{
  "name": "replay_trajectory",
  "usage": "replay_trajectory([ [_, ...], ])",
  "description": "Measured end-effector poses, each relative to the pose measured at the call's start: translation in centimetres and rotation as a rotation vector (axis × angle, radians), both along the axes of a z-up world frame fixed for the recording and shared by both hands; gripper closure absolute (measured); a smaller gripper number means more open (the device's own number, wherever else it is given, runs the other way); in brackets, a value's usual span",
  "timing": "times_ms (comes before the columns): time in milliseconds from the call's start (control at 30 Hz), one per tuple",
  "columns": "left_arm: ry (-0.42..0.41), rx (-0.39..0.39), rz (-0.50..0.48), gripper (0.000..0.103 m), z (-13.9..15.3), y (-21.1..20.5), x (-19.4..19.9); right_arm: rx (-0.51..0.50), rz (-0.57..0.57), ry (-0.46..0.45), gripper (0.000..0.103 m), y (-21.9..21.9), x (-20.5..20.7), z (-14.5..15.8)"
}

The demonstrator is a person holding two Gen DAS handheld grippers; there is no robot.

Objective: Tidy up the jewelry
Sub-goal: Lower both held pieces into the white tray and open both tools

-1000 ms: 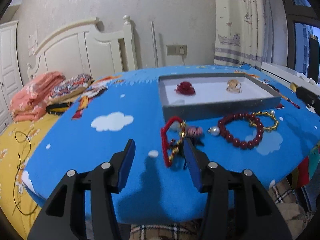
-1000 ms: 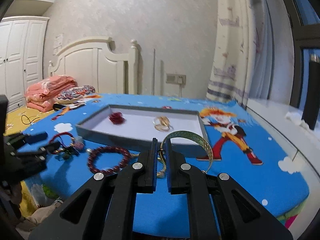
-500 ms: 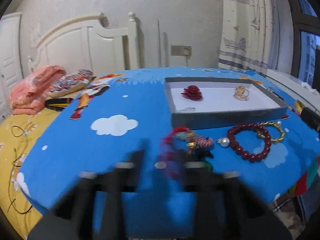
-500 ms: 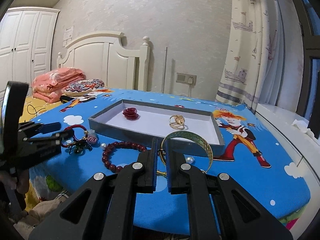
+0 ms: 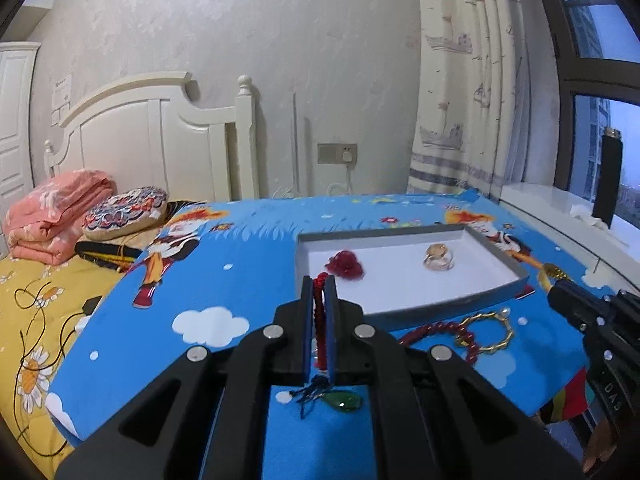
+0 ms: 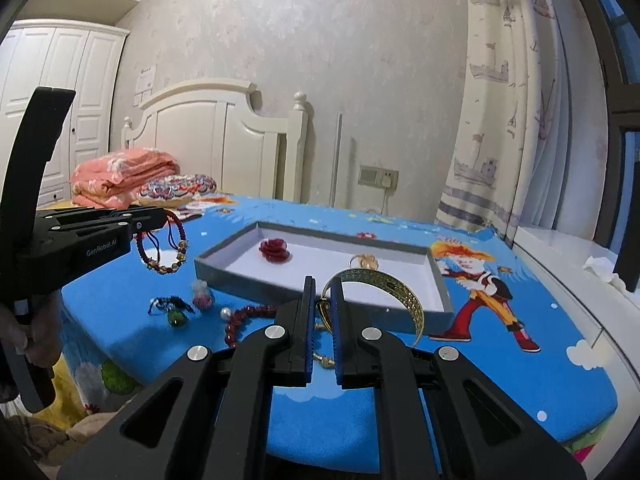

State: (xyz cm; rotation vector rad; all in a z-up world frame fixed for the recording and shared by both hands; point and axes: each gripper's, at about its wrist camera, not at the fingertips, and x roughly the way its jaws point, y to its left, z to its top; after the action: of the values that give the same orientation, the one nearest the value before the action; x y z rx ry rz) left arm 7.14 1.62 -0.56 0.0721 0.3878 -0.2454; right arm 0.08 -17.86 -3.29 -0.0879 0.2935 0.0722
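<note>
My left gripper (image 5: 319,280) is shut on a red cord bracelet (image 5: 319,300) and holds it in the air, left of the grey tray (image 5: 448,304); in the right wrist view the bracelet (image 6: 162,246) hangs from it (image 6: 160,216). My right gripper (image 6: 323,284) is shut on a gold bangle (image 6: 384,284), held above the tray's (image 6: 436,276) near wall. A red rose piece (image 6: 274,249) and a gold ring (image 6: 364,261) lie in the tray. A dark red bead bracelet (image 6: 248,318) lies on the blue cloth.
A green pendant with dark cord (image 6: 174,310), a pink charm (image 6: 202,296) and a pearl (image 6: 226,313) lie on the cloth. A gold chain bracelet (image 5: 490,330) lies by the beads (image 5: 436,330). A bed (image 5: 60,272) stands to the left, a windowsill (image 6: 580,280) to the right.
My left gripper went from open to shut on the red cord bracelet and lifted it off the cloth. My right gripper rose with the bangle.
</note>
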Motion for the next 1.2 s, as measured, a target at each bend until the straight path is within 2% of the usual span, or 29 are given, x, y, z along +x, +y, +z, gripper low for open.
replay_trajectory([
  [200,0.008,0.002,-0.030,0.097,0.4,-1.6,0.1,0.016,0.009,-0.012,0.095,0.1,-0.1,0.5],
  [467,0.032,0.027,-0.015,0.097,-1.1,-4.6,0.6,0.027,0.002,-0.008,0.095,-0.3,1.1,0.8],
  [967,0.019,0.006,0.058,0.097,-0.9,-6.4,2.5,0.026,-0.032,0.002,0.095,-1.3,5.2,1.0],
  [1200,0.008,0.000,0.071,0.097,-0.2,-7.1,4.9,0.040,-0.033,0.029,0.095,-2.5,9.0,1.8],
])
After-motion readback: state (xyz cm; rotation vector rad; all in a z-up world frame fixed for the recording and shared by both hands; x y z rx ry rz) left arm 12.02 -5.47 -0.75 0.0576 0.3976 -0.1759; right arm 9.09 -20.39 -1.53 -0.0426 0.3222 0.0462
